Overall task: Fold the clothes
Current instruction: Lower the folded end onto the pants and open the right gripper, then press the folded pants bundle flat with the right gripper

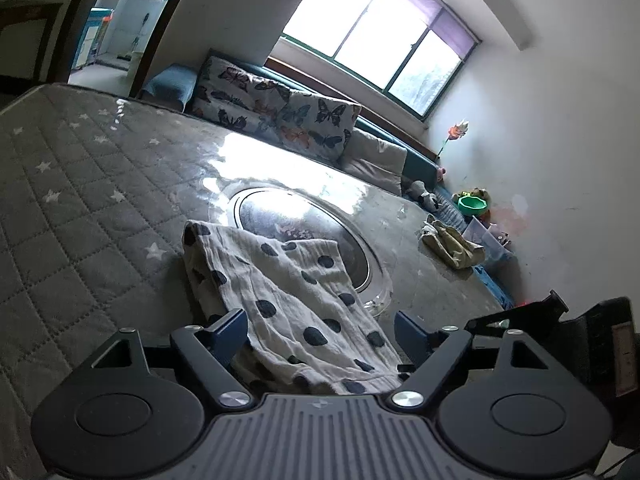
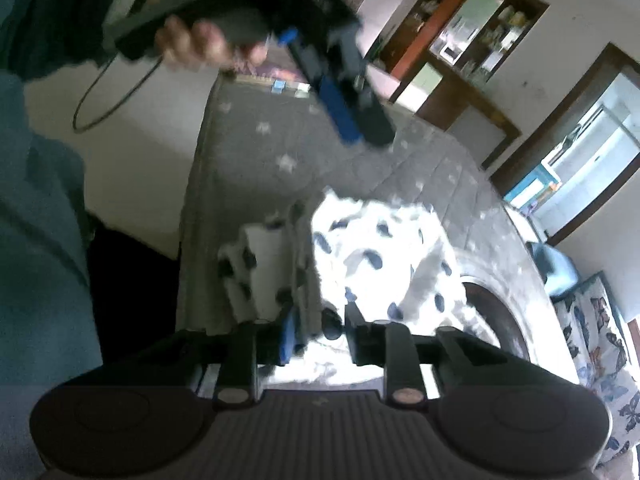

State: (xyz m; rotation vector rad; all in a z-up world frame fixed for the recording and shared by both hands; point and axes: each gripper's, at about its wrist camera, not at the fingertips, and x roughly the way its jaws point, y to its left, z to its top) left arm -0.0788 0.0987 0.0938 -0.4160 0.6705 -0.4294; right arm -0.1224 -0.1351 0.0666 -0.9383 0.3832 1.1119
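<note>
Left wrist view: the left gripper (image 1: 320,332), fingers spread wide and pinching nothing, straddles the white cotton garment with dark polka dots (image 1: 292,300) lying on the grey star-quilted table cover (image 1: 80,200). Advisably, close only once one edge sits between the pads.

Right wrist view: the right gripper (image 2: 318,338), fingers narrowed around a garment fold; contact is too blurred to tell. Lift slowly, keeping layers aligned.

One white crinkled cotton garment with dark navy polka dots (image 1: 296,300) lies rumpled and partly folded on the grey quilted star-print mattress (image 1: 80,184), near its front edge. One end overhangs that edge; the far end is doubled over.
</note>
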